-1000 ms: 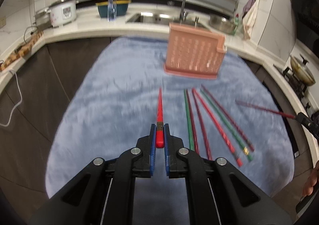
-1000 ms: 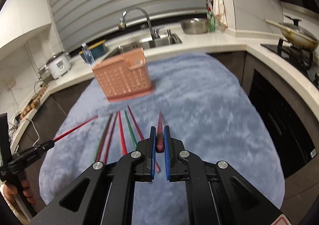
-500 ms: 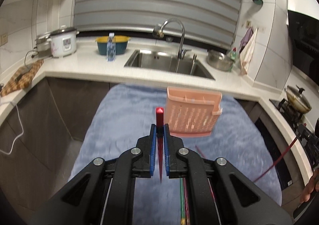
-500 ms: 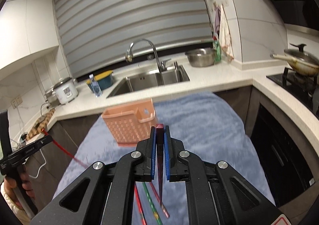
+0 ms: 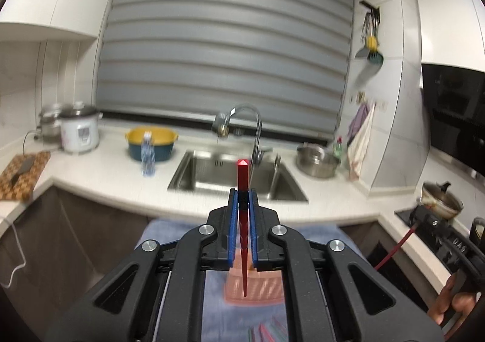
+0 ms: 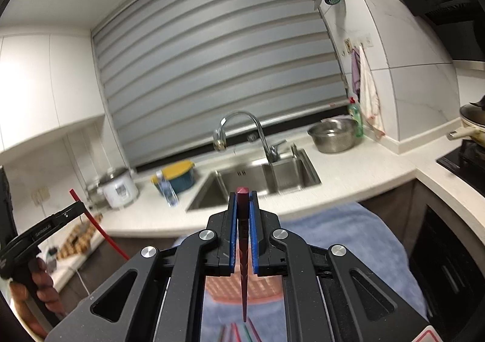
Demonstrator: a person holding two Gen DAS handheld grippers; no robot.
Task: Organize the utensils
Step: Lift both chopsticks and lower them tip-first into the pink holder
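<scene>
At the far left of the left wrist view a wooden cutting board (image 5: 22, 174) lies on the white counter (image 5: 100, 181), and behind it stands a white rice cooker (image 5: 79, 131). To its right there is a blue bowl with a yellow rim (image 5: 151, 143), with a small water bottle (image 5: 147, 154) in front of it. In the middle is the steel sink (image 5: 224, 178) with a curved faucet (image 5: 245, 130), then a metal bowl (image 5: 316, 161) and a hanging cloth (image 5: 360, 145). A pan (image 5: 441, 198) sits on the stove at the far right.

The left gripper (image 5: 242, 199) is closed narrow on a bright red chopstick (image 5: 242, 178). The chopstick is nearly upright, with its blunt end above the blue pads (image 5: 232, 227) and its tip pointing down over the pink utensil basket (image 5: 257, 287), which stands on the blue towel (image 5: 169, 230). The black arms of the gripper hide most of the basket. More chopsticks (image 5: 266, 334) lie blurred on the towel at the bottom edge.

In the right wrist view, the right gripper (image 6: 242, 199) pinches a dark red chopstick (image 6: 242, 205) in the same way, tip down over the basket (image 6: 260, 287). The loose chopsticks (image 6: 239, 333) show at the bottom edge below this tip. I cannot tell if either tip touches the basket
</scene>
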